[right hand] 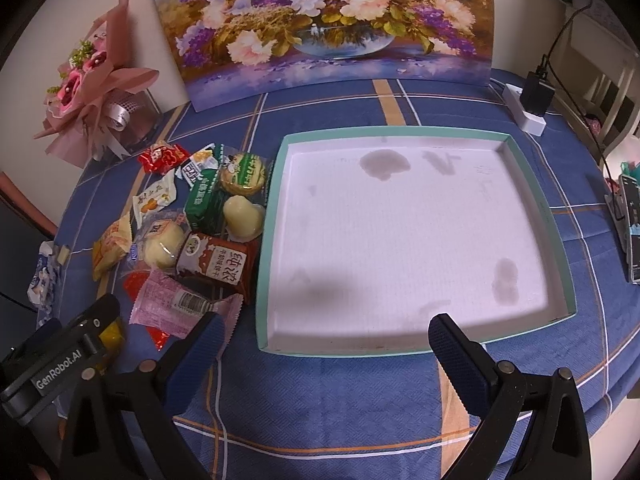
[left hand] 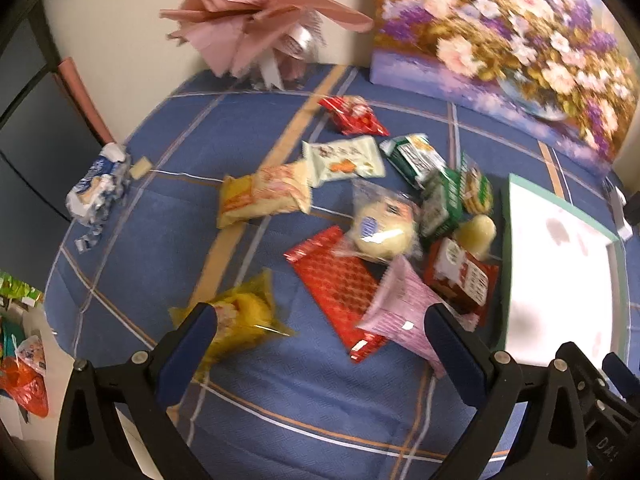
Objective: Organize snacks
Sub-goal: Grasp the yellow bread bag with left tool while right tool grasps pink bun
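Several snack packets lie in a loose pile on the blue checked tablecloth. My left gripper [left hand: 320, 328] is open and empty above them, with a yellow packet [left hand: 240, 316] by its left finger and a pink packet [left hand: 400, 312] by its right finger. A red foil packet [left hand: 340, 284] lies between them. The shallow teal-rimmed white box [right hand: 276, 184] holds nothing; it also shows in the left wrist view [left hand: 508, 240]. My right gripper [right hand: 326, 334] is open and empty over the box's near edge. The pink packet [right hand: 180, 300] lies left of it.
A flower painting [right hand: 320, 20] leans on the wall behind the box. A pink bouquet [right hand: 92, 80] stands at the back left. A white power strip with a black plug [right hand: 528, 100] sits at the back right. A blue-white wrapper [left hand: 100, 184] lies at the table's left edge.
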Available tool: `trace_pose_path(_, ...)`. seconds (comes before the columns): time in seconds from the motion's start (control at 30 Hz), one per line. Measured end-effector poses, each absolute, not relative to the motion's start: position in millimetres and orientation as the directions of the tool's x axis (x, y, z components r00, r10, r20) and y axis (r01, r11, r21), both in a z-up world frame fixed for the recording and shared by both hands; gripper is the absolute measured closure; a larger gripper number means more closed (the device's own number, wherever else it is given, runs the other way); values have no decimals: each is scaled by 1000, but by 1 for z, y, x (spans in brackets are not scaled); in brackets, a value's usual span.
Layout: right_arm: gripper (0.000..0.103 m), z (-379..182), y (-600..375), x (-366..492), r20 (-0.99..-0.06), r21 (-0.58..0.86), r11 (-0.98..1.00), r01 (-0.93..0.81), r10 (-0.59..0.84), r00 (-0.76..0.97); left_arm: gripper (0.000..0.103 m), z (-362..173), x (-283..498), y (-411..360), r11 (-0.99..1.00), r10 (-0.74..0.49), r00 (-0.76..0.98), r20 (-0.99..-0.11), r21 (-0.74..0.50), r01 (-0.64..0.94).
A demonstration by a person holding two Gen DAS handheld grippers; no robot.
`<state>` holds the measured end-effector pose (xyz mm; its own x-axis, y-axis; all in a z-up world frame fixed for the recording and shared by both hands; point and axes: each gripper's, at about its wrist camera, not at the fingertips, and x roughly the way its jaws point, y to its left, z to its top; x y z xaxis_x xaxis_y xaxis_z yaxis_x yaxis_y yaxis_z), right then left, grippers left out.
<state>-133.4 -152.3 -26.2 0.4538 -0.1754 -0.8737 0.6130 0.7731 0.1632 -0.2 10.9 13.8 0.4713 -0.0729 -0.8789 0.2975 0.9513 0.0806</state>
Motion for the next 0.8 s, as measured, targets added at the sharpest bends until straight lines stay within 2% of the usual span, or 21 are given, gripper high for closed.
trace_pose_path(0.17,0,-25,-136,-111,-862,184,823,538,-128,490,0,16,14,48,979,-31,483,-875,71,191)
trace_pose_path(0.43,1,-44,-81,-59,-873,181,922,342,-9,488,0,-17,42,119,1000,-25,372,-928,-28,-4)
trace_pose_path(0.67,7,-70,-48,-32,-900,124,963,238,9,435,0,-55,52,136,995,-67,269,-961,-85,-56)
trace_pose_path(0.8,8,-88,-43,-25,-921,77,971,228,-18,389,0,-67,57,139,983,-151,237,-960,-172,-68)
